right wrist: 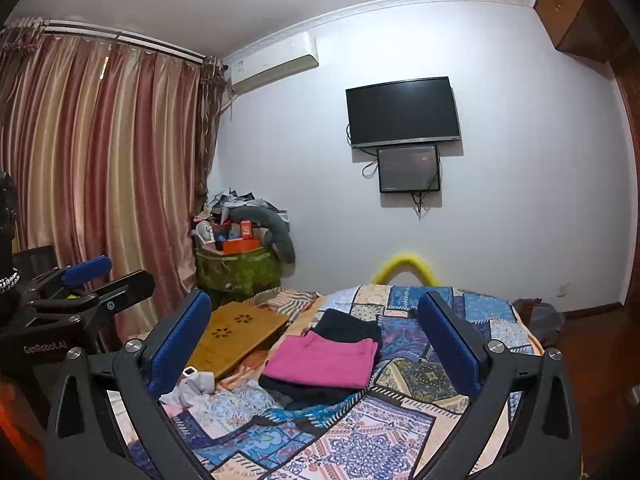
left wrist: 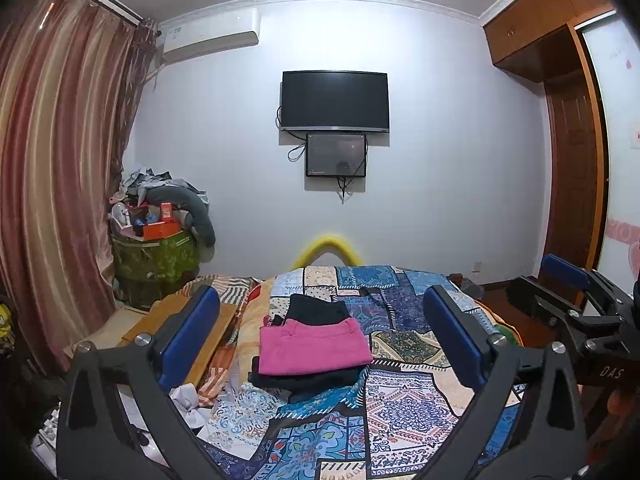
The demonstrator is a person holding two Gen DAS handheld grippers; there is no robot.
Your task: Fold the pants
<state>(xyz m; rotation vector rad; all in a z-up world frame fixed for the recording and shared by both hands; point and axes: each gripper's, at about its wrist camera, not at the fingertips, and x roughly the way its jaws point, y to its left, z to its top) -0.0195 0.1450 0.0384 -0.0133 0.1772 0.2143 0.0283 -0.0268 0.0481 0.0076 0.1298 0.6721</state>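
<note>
Folded pink pants (left wrist: 314,346) (right wrist: 324,362) lie flat on a dark folded garment (left wrist: 304,380) (right wrist: 308,394) on the patchwork bedspread (left wrist: 404,400) (right wrist: 360,432). Another black folded piece (left wrist: 318,310) (right wrist: 346,326) sits just behind them. My left gripper (left wrist: 320,294) hangs open in the air short of the stack, with nothing between its blue pads. My right gripper (right wrist: 314,298) is also open and empty, held back from the pants. Each gripper shows at the edge of the other's view, the right one (left wrist: 556,280) and the left one (right wrist: 116,278), side by side.
A wooden lap desk (right wrist: 236,332) and a crumpled white cloth (right wrist: 196,386) lie left of the stack. A green bin piled with clutter (left wrist: 156,256) stands by the curtain (left wrist: 60,160). A yellow arch (left wrist: 328,242) rises at the bed's far end, under a wall TV (left wrist: 334,100).
</note>
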